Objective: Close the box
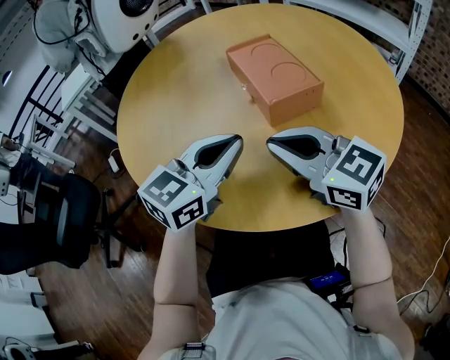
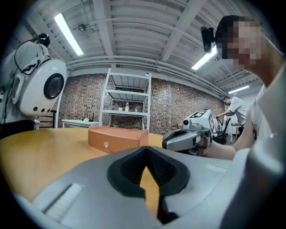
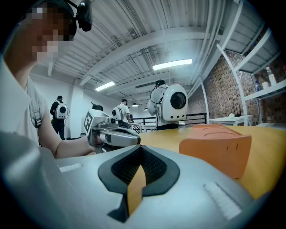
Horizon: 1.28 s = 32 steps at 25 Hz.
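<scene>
An orange box (image 1: pixel 275 78) lies on the far part of the round wooden table (image 1: pixel 169 91), its lid down and flat, with two round imprints on top. My left gripper (image 1: pixel 238 140) rests near the table's front edge, shut and empty, its tips pointing toward the box. Beside it my right gripper (image 1: pixel 271 141) is also shut and empty. Both stand a short way in front of the box without touching it. The left gripper view shows the box (image 2: pixel 117 137) ahead and the right gripper (image 2: pixel 185 138) beside it. The right gripper view has the box (image 3: pixel 216 145) at right.
A white rounded machine (image 1: pixel 119 17) stands beyond the table at the back left. A black chair (image 1: pixel 49 218) is on the floor at the left, and a white rack (image 1: pixel 394 28) at the back right. Metal shelves (image 2: pixel 127 105) stand against a brick wall.
</scene>
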Each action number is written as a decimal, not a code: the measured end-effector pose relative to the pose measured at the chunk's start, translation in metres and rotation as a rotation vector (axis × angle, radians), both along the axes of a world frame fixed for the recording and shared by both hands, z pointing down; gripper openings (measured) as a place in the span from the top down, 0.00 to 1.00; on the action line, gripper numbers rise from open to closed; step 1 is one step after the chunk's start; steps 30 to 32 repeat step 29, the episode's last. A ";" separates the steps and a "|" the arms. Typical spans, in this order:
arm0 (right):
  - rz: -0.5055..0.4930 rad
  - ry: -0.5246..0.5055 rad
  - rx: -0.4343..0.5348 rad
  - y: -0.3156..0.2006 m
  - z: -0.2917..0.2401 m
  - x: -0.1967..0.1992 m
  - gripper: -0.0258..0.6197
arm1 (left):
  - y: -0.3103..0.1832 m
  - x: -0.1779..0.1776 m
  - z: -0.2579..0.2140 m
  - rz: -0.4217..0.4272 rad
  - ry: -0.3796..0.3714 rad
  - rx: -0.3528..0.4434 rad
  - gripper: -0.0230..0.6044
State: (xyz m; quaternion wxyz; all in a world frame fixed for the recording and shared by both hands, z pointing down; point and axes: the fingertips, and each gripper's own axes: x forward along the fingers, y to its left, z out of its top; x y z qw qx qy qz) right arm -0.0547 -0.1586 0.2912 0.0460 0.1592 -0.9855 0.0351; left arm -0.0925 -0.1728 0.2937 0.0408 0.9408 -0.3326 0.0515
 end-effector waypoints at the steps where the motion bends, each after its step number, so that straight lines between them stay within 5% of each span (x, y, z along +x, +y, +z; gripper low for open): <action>1: 0.000 0.001 0.000 0.000 0.000 0.000 0.96 | 0.000 0.000 0.000 0.000 -0.001 -0.002 0.96; 32: 0.001 -0.001 0.000 0.001 0.000 0.000 0.96 | 0.001 0.000 -0.001 -0.001 -0.004 -0.004 0.96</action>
